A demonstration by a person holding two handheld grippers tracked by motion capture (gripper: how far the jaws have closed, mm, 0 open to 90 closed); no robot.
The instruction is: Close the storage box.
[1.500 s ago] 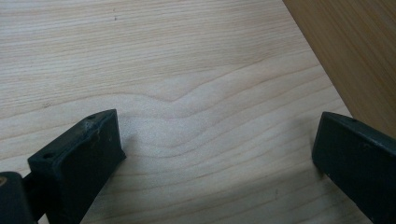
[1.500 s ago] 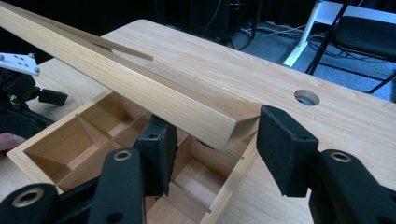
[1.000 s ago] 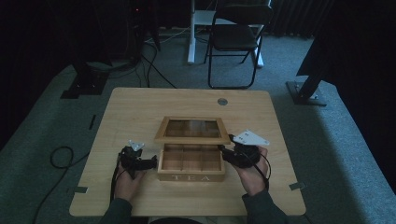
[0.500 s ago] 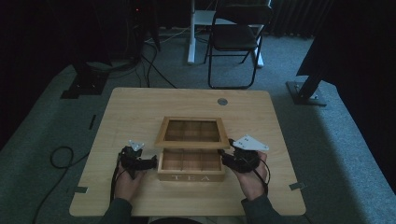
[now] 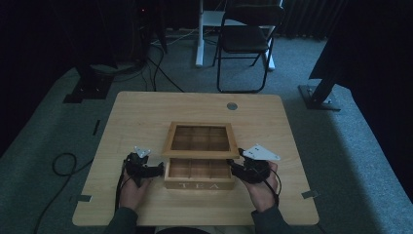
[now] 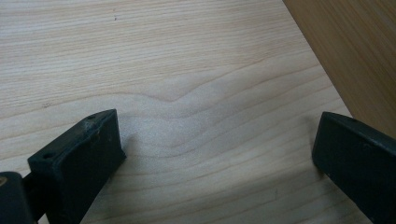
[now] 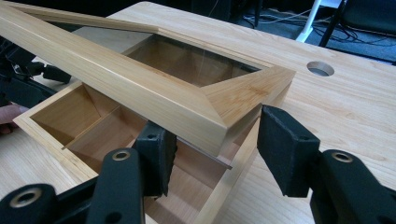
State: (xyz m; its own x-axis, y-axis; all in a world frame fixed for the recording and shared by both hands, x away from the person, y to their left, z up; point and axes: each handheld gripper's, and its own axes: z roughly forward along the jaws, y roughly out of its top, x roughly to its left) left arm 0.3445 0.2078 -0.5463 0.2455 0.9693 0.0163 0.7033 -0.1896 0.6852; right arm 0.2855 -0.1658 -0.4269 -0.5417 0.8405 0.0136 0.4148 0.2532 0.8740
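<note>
I have the wooden tea box (image 5: pixel 199 174) near the front edge of the table (image 5: pixel 146 112), between my two grippers, its glass-paned lid (image 5: pixel 200 140) raised partway and tilted back. My right gripper (image 7: pixel 212 140) straddles the lid's near corner: one jaw sits under the frame, inside the box, the other outside it, and I see gaps on both sides, so the jaws stand narrow but are not pressing on the wood. My left gripper (image 6: pixel 215 140) rests on bare tabletop just beside the box's side wall (image 6: pixel 355 51), jaws wide, nothing between them.

To lift the lid well, I judge I should keep the lower jaw under the frame and push up and back along the hinge's arc, not sideways, since a corner push could twist the lid. I would bring the left gripper against the box wall to stop the box sliding.

The front panel reads "TEA" (image 5: pixel 199 185) in carved capitals; I see no brand or other writing
</note>
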